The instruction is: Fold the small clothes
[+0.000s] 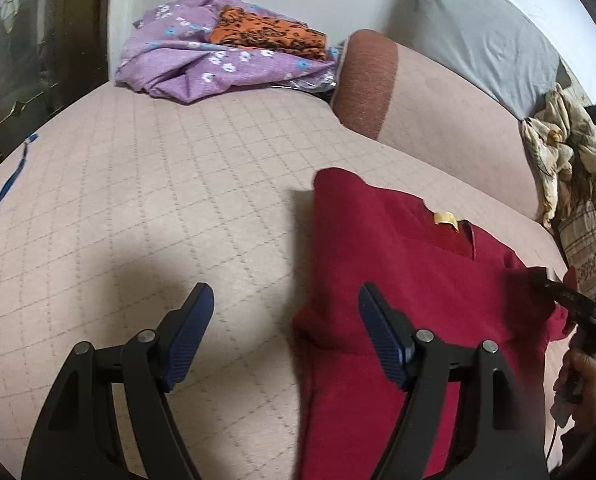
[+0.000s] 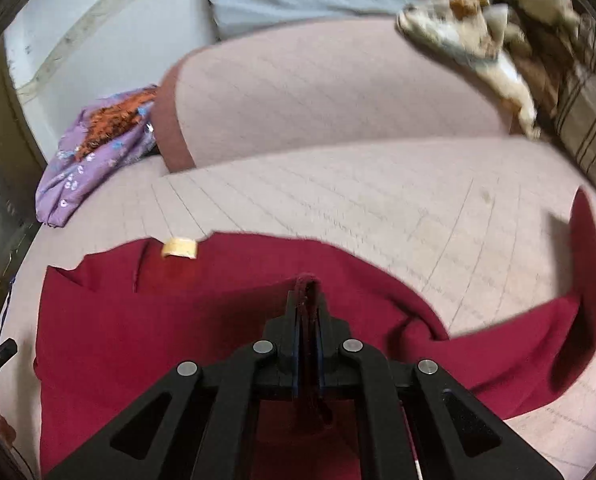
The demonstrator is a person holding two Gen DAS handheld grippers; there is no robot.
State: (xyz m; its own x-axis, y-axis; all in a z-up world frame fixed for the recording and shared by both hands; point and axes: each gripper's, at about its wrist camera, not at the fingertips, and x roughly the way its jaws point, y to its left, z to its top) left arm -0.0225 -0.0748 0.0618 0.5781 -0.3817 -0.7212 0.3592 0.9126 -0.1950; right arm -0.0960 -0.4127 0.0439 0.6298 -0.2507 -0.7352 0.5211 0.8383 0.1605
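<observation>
A dark red shirt [image 2: 178, 320] lies on the pink quilted bed [image 1: 138, 200], filling the lower half of the right wrist view and the lower right of the left wrist view, a yellow neck label [image 2: 180, 248] showing near its upper edge. The right claw [image 2: 307, 304] is closed tight on a pinched fold of the red fabric at lower centre. The left claw [image 1: 286, 312] is spread wide and holds nothing, one finger over the shirt's edge, the other over bare bed. A purple floral cloth [image 1: 186, 68] with an orange patterned garment [image 1: 266, 34] lies at the upper left.
</observation>
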